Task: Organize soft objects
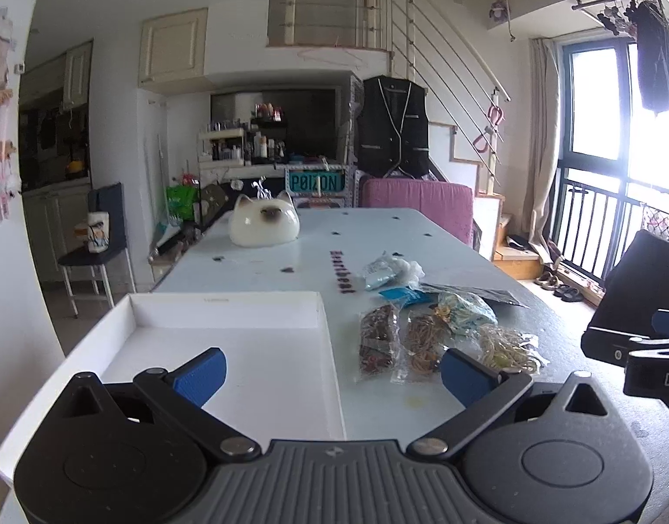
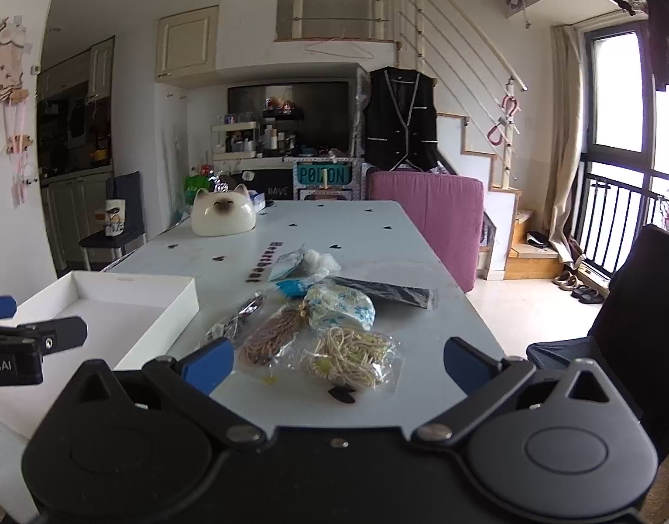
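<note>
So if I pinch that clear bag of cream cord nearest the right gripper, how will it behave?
The bag of cream cord is probably floppy: loose coils in thin crinkled plastic, so it should sag. The glossy film may slip between the fingers. It looks light and lies flat, so rolling seems unlikely.

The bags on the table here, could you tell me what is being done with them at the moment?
A person holds a two-finger gripper in each hand over the table, and both are open and empty. The left gripper hovers over the edge of an empty white tray. The right gripper faces a pile of clear bags, closest to the bag of pale cord, with a bag of tan cord beside it. Nothing has been put in the tray yet.
</note>
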The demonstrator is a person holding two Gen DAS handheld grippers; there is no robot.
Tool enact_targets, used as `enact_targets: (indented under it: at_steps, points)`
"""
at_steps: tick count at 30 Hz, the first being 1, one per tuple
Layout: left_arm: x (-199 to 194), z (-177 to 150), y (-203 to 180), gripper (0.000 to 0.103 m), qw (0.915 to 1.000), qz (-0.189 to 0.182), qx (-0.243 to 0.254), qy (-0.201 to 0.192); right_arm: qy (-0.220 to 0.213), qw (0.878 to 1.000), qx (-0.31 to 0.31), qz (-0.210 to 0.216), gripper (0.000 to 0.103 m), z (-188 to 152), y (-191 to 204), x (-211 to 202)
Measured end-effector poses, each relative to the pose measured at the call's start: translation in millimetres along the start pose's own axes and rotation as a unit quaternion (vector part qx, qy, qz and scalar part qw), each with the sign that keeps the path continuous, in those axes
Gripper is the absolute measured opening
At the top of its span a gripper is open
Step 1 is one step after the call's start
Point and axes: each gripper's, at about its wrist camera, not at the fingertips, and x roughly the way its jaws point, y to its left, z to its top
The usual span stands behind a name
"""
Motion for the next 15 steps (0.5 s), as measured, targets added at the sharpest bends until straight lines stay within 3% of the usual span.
enact_targets:
  at_steps: [6,15]
  points:
    - [24,8,2,0.103,0.9986,-0.025,-0.026,0.040,0.001,1.000,0.027,-0.001,0.103,2,-7,19]
    - [59,19,-3,0.103,0.9972,-0.047,-0.024,0.054,0.037,0.996,0.071,0.035,0.101,-2,-11,59]
